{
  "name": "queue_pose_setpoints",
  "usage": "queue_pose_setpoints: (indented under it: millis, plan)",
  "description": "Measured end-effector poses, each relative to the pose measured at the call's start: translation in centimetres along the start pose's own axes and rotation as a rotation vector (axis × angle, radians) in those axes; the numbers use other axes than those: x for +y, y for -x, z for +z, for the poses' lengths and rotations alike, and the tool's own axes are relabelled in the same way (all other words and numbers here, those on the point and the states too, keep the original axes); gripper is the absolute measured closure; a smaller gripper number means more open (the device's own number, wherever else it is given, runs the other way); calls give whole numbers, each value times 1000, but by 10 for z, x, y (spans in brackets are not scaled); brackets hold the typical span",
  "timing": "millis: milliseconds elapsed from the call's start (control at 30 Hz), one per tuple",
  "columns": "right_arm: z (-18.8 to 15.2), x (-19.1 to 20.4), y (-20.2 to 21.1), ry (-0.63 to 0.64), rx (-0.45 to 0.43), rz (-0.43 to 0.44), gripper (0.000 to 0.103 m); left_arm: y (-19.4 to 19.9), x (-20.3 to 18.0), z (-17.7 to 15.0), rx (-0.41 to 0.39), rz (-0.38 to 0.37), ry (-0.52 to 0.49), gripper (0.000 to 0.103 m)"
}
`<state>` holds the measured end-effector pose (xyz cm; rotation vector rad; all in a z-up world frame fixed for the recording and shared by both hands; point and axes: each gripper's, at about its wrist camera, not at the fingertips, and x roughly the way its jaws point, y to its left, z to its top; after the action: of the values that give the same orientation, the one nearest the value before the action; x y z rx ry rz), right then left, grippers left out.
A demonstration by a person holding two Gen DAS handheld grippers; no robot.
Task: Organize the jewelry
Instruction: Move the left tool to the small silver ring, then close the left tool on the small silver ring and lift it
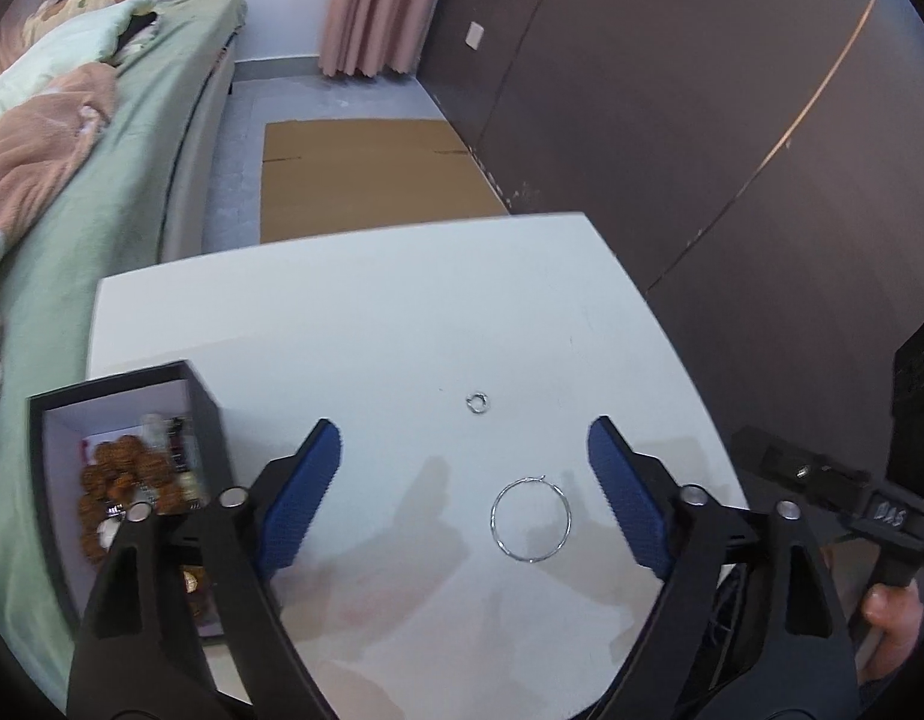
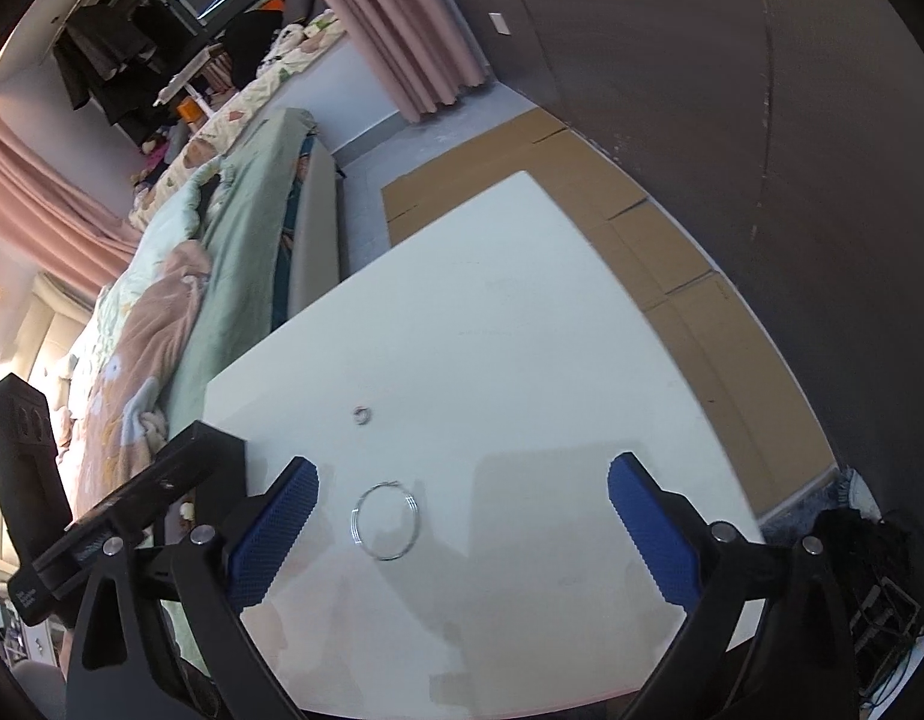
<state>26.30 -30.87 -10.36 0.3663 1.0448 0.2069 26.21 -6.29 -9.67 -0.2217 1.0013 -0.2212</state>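
**Little lettering, none of it clear**

At the right edge of the left wrist view, the black gripper body carries pale raised characters, perhaps "DAS", too blurred to confirm. At lower left of the right wrist view, the black gripper block bears small white print, illegible.

The black box at the table's left edge is partly covered by the left gripper's near arm, so its near contents are hidden; the brown beaded pieces inside blur together — single items cannot be told apart. The small ring farther out on the table is too small to show any detail. At the right edge of the left wrist view, a hand is cut off — only fingers show. The thin hoop looks doubled by blur in the right wrist view.
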Motion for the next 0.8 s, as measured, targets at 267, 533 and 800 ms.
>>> queue_pose_setpoints:
  millis: [267, 533, 800]
  plan:
    - [8, -27, -6, -31, 8, -9, 8, -42, -24, -4, 32, 61, -108, 45]
    - [13, -42, -16, -41, 20, -32, 8, -73, -29, -8, 65, 88, -150, 67]
    - [16, -42, -19, -33, 18, -38, 8, -84, -32, -6, 41, 130, -172, 74]
